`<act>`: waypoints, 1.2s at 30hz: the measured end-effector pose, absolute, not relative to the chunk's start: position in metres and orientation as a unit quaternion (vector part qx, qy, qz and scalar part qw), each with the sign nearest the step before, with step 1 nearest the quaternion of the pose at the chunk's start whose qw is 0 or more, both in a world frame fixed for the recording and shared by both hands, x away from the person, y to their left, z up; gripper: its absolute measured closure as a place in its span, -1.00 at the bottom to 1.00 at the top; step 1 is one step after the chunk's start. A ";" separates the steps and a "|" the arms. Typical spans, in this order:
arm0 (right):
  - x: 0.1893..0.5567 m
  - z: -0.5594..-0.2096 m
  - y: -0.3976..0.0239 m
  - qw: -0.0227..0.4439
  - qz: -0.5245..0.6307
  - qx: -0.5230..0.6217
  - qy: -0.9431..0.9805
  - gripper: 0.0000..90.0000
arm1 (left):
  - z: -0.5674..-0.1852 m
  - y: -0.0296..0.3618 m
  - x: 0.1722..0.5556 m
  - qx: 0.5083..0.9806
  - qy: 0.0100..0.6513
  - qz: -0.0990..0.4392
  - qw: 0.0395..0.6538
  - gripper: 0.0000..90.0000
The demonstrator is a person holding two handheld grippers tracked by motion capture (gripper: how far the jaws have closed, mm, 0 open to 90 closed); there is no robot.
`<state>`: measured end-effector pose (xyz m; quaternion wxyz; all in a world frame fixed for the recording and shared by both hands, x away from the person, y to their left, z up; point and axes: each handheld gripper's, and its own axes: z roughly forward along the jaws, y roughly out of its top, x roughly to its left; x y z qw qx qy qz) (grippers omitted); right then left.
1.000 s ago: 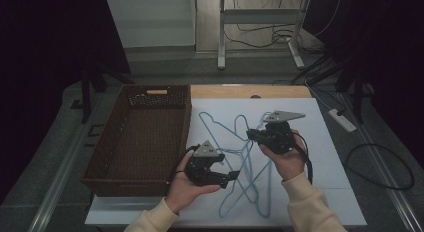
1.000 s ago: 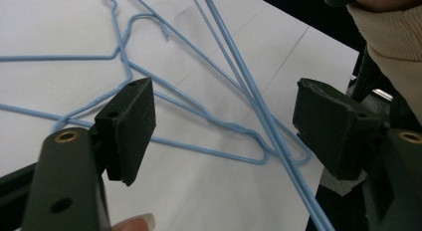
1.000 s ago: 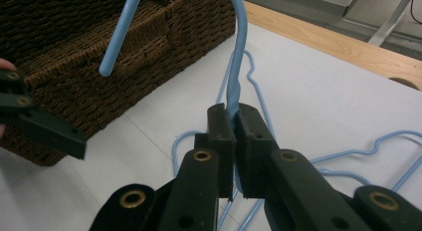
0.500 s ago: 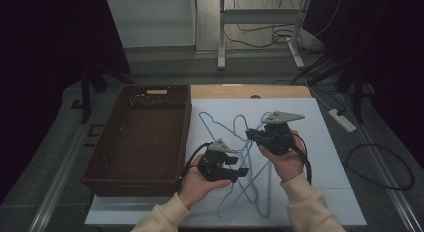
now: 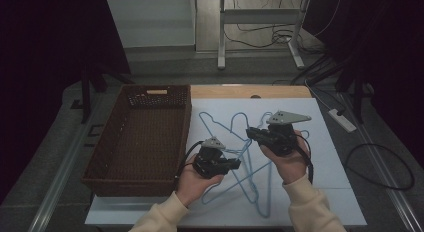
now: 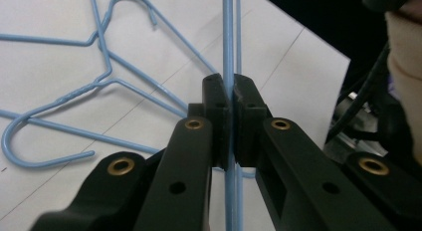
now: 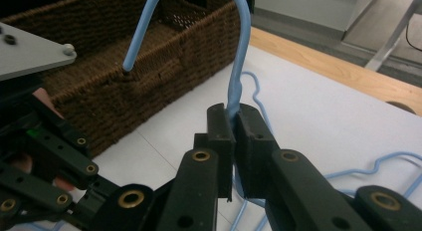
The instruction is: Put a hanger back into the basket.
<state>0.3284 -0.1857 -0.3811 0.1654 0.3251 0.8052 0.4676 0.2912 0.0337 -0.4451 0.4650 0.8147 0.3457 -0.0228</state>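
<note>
Several light blue wire hangers (image 5: 235, 127) lie tangled on a white sheet (image 5: 325, 192). My left gripper (image 5: 236, 164) sits low over the near part of the tangle; its jaws have just been closing. In the left gripper view its pads (image 6: 214, 91) press on a straight run of blue hanger wire (image 6: 228, 37), so the left gripper (image 6: 229, 86) is shut on it. My right gripper (image 5: 250, 133) is a little farther back, pointing left. The right gripper view shows the right gripper (image 7: 232, 114) shut on a hanger's twisted neck, the hook (image 7: 239, 32) arching up above it.
A brown wicker basket (image 5: 137, 142) stands left of the sheet, close to the left hand; its wall (image 7: 149, 76) is behind the hook. A wooden table edge (image 5: 250, 91) runs at the back. A power strip (image 5: 342, 119) and cables lie on the floor at the right.
The left gripper's jaws have closed onto the hanger wire, and the left hand has shifted slightly right toward the tangle. The right gripper has kept still, holding the hanger neck.
</note>
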 end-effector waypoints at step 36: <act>0.298 -0.434 -0.270 0.181 0.510 0.338 0.770 -0.33 | -0.386 0.118 0.283 0.781 0.345 0.055 0.517 0.93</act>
